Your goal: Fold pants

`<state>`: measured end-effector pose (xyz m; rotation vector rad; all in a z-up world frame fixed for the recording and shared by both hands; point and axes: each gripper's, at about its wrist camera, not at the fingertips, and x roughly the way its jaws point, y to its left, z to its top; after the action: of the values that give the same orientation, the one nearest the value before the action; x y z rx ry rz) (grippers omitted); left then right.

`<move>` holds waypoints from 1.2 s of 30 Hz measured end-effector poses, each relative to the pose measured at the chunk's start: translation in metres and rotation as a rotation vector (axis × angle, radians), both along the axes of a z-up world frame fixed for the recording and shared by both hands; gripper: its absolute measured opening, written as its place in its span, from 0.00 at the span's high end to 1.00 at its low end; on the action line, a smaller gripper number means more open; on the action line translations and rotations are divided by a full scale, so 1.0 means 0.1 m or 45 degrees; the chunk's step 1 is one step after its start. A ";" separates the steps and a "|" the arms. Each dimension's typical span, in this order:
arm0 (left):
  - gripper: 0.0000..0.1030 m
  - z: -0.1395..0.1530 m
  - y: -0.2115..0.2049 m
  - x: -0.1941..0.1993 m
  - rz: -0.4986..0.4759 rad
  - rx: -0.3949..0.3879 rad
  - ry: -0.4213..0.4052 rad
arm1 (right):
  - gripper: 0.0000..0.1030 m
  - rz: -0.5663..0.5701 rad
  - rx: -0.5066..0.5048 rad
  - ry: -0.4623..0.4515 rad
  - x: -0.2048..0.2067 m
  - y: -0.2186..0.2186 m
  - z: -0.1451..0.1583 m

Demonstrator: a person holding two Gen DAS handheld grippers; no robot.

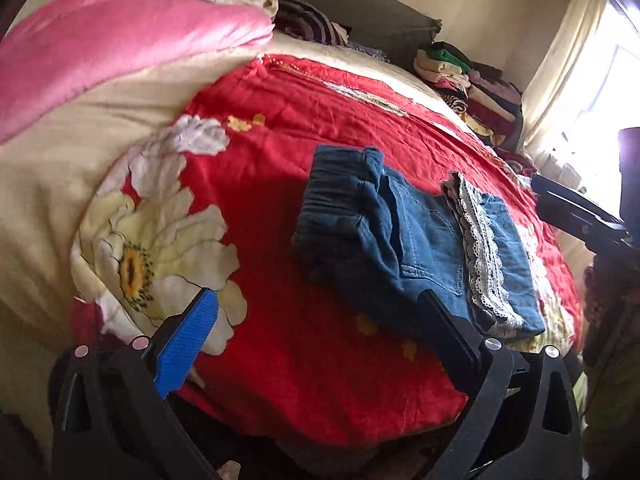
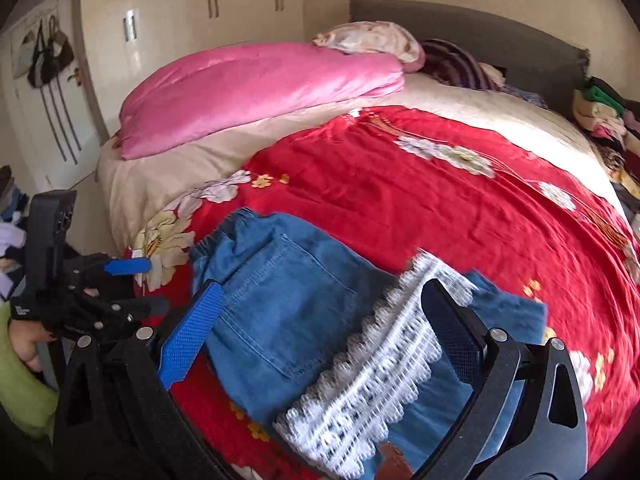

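**Operator:** Where the pants (image 1: 404,240) lie folded on the red bedspread (image 1: 320,128), which way do they run?

**Me:** Long axis runs from the elastic waistband (image 1: 340,196), far left in my left wrist view, toward the near edge of the bed on the right. A back pocket (image 2: 288,300) faces up. A white lace trim (image 2: 380,364) crosses the bundle beside the pocket.

**Operator:** Gripper status?

**Me:** My left gripper (image 1: 320,344) is spread wide and holds nothing; it hangs over the red spread, just short of the pants' near corner. My right gripper (image 2: 320,328) is likewise spread wide, straddling the pocket and lace from above. Whether its fingers (image 2: 192,332) touch the cloth, I cannot tell.

**Operator:** Surroundings?

**Me:** Flower print (image 1: 160,248) on the spread. Pink quilt (image 2: 256,88) near the dark headboard (image 2: 480,36). Stack of folded clothes (image 1: 476,88) at the far right of the bed. Cream wardrobe doors (image 2: 192,12) behind.
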<state>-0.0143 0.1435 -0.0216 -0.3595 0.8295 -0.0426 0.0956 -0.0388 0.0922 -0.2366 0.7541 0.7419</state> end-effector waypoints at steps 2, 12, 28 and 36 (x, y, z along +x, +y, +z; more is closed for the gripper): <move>0.04 -0.02 -0.01 0.02 -0.009 -0.018 -0.001 | 0.09 0.034 -0.013 0.007 0.04 0.11 0.00; 0.06 -0.18 -0.13 0.16 -0.080 -0.199 0.020 | 0.09 0.200 -0.063 0.116 0.31 0.64 -0.09; 0.31 -0.36 -0.20 0.46 -0.076 -0.290 0.045 | 0.09 0.360 -0.221 0.361 0.80 1.42 -0.60; 0.37 -0.37 -0.17 0.48 -0.071 -0.295 0.045 | 0.56 0.384 -0.159 0.523 0.88 1.44 -0.95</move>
<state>0.0333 0.1265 -0.0585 -0.5568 0.8719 -0.1857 0.1835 0.1050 -0.0027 -0.3202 1.1733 1.0476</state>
